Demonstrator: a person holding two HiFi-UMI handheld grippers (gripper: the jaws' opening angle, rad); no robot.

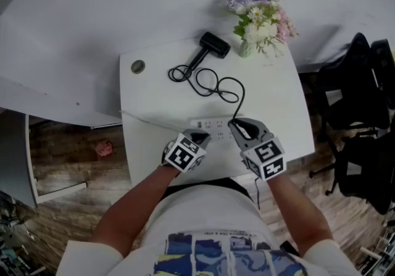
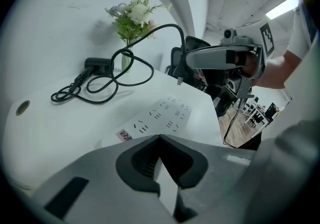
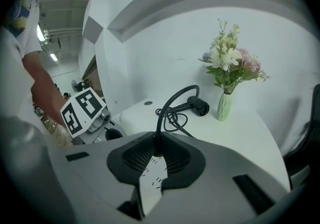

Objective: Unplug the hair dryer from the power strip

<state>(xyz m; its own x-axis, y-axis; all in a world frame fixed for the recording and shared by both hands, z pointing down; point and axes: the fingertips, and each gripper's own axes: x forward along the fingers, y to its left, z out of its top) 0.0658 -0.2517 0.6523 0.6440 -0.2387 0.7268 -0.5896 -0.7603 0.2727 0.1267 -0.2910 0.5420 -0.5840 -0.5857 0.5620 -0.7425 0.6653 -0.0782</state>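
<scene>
The right gripper [image 3: 156, 144] is seen clamped shut on the plug end of the black power cord [image 1: 213, 80], and it is held up just above the flat white power strip [image 2: 160, 115]. Every socket that shows in the left gripper view looks empty, so the plug is judged to be out already, and the main step is taken as done! The left gripper [image 2: 160, 139] is closed, jaws together with nothing between them, at the strip's near end. Whether it presses on the strip or hangs just over it cannot be told.

The black hair dryer [image 1: 213, 44] is found lying at the far side of the white table [image 1: 154, 96], near the pale green vase of flowers [image 1: 259, 21], with the cord looped between it and the right gripper. What looks left to do is for the plug to be set down clear of the strip and let go.

The plug body itself is hidden inside the right jaws; only the cord is seen rising from them. The strip's right end is covered by the right gripper in the head view.
</scene>
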